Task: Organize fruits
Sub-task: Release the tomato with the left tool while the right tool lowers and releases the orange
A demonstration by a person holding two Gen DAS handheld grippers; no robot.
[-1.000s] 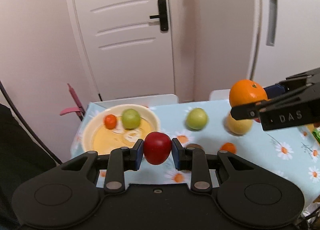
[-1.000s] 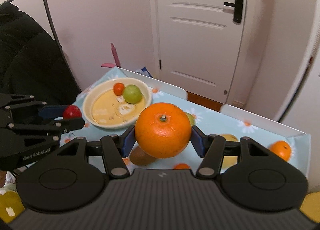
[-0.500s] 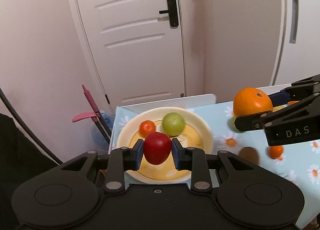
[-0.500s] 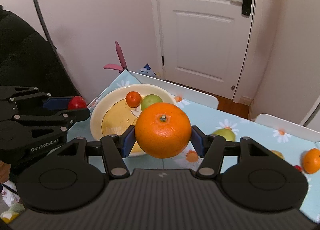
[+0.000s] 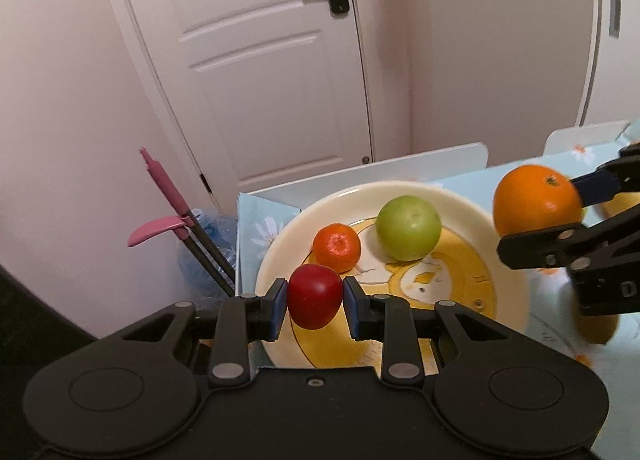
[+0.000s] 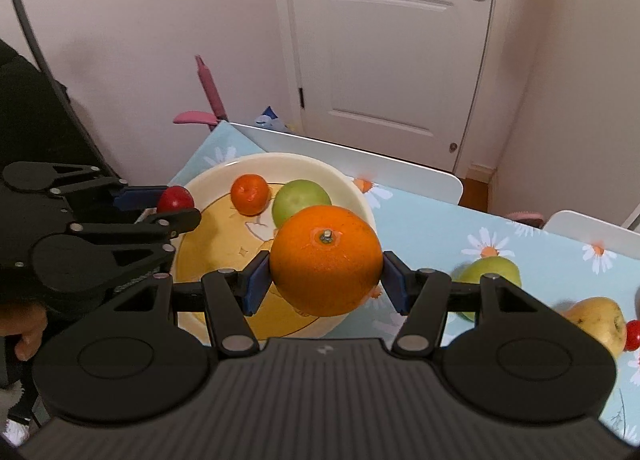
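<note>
Red and small, a fruit (image 5: 315, 301) sits clamped in the left gripper (image 5: 315, 306), jaws pressed on both its sides, above the near rim of a cream plate (image 5: 508, 256). Beside it the right gripper (image 6: 325, 278) has its jaws clamped on a big orange (image 6: 326, 260), held over the plate's right edge. On the plate lie a mandarin (image 5: 337, 247) and a green fruit (image 5: 408, 228), side by side. Another green fruit (image 6: 500, 269) and a yellow pear (image 6: 598, 320) rest on the daisy-print surface (image 6: 432, 228) further right.
</note>
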